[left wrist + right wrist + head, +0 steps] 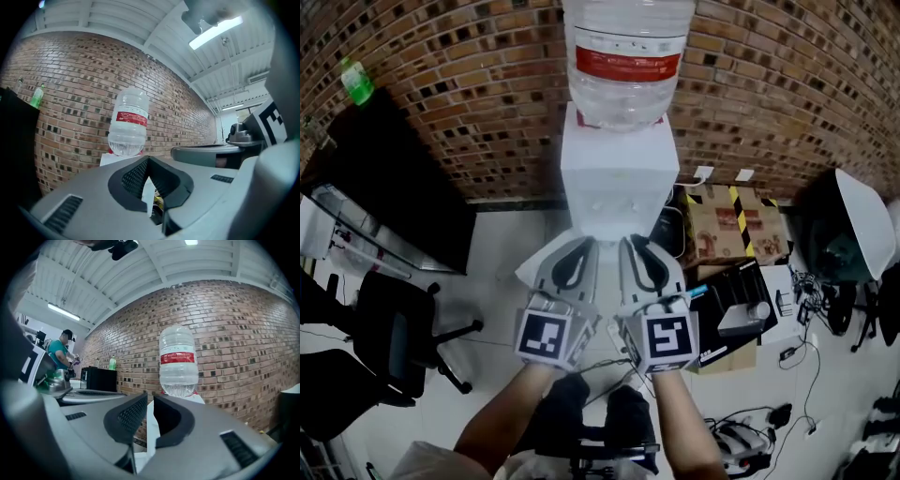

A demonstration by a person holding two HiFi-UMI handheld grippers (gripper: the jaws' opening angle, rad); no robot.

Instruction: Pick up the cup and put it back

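Observation:
No cup shows in any view. My left gripper [578, 246] and right gripper [636, 246] are held side by side, pointing at a white water dispenser [617, 178] that carries a big clear bottle [626, 56] with a red label. In the left gripper view the left gripper [149, 159] has its tips meeting, with nothing between them. In the right gripper view the right gripper [150, 401] keeps a thin slit between its jaws, and nothing is in it. The bottle [178, 359] stands straight ahead, against a brick wall.
A black cabinet [394, 187] with a green bottle [356, 82] on it stands at the left, and an office chair [384, 319] is nearer. A cardboard box [727, 225], black boxes [741, 300] and cables lie at the right. A person [58, 355] stands far off.

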